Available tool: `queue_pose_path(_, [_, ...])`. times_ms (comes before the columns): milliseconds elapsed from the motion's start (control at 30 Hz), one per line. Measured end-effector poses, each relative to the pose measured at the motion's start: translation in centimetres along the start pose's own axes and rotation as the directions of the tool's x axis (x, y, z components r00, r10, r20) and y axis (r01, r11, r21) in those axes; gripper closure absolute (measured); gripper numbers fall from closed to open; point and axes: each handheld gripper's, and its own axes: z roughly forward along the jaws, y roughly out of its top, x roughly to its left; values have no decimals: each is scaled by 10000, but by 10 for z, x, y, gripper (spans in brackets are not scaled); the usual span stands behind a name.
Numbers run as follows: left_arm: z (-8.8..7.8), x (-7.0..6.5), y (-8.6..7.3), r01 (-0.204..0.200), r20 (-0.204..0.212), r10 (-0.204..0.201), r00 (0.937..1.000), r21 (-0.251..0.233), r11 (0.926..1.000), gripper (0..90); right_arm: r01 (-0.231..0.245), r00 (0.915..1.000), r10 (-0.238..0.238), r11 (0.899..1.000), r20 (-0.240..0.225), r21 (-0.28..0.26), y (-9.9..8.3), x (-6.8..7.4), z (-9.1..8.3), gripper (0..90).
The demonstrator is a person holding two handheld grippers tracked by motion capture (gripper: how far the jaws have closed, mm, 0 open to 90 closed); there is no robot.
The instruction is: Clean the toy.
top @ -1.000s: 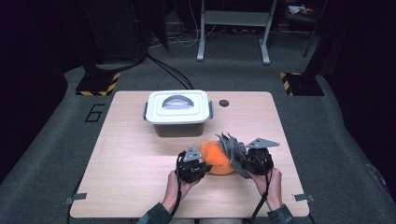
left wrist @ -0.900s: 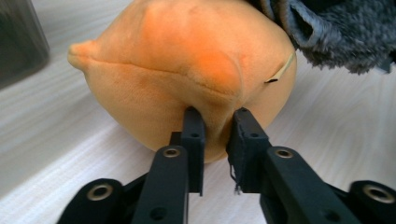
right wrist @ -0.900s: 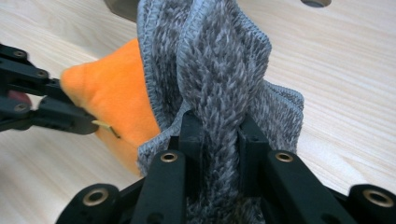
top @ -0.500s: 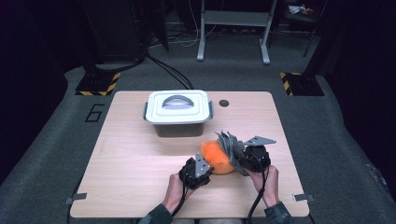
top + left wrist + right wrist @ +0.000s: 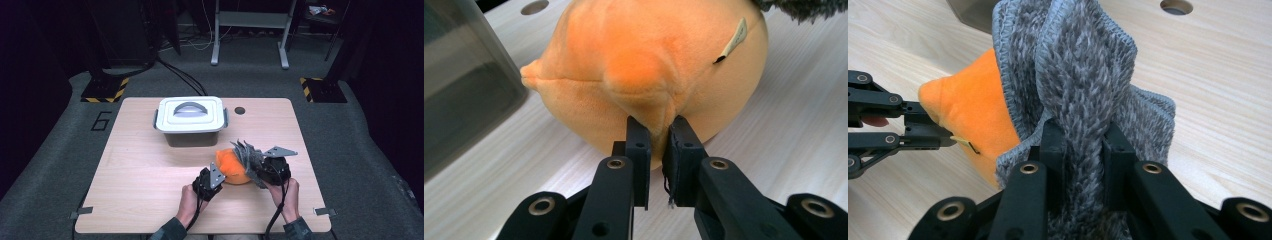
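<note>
Left gripper (image 5: 658, 131) just reclosed, now pinching round orange plush toy (image 5: 649, 75). Right gripper (image 5: 1083, 137) clamps grey knitted cover (image 5: 1083, 75). Probably ready to pull apart.

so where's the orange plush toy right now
In the high view the orange plush toy lies near the table's front edge, between the left gripper and right gripper, before the lidded box.

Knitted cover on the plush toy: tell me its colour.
Mottled grey knitted cover; the right gripper view shows it best.
</note>
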Motion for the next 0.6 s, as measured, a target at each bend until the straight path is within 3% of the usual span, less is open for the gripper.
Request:
queue_pose_path(167, [-5, 7, 6, 774, 479, -775, 9958, 50, 9970, 822, -27, 10000, 28, 9999, 19, -146, 3, 1, -9, 760])
queue_pose_path(300, [-12, 10, 12, 1266, 803, -1275, 9886, 156, 9918, 822, 71, 10000, -70, 9996, 17, -274, 7, 4, -16, 760])
queue_pose_path(367, [-16, 11, 15, 1591, 1035, -1607, 9816, 233, 9870, 821, 240, 9997, -241, 9992, -48, -333, 11, 7, -19, 760])
queue_pose_path(600, [-14, 11, 17, 1776, 1377, -1781, 9743, 158, 9840, 819, 696, 9963, -718, 9965, -472, -469, 23, 28, -21, 759])
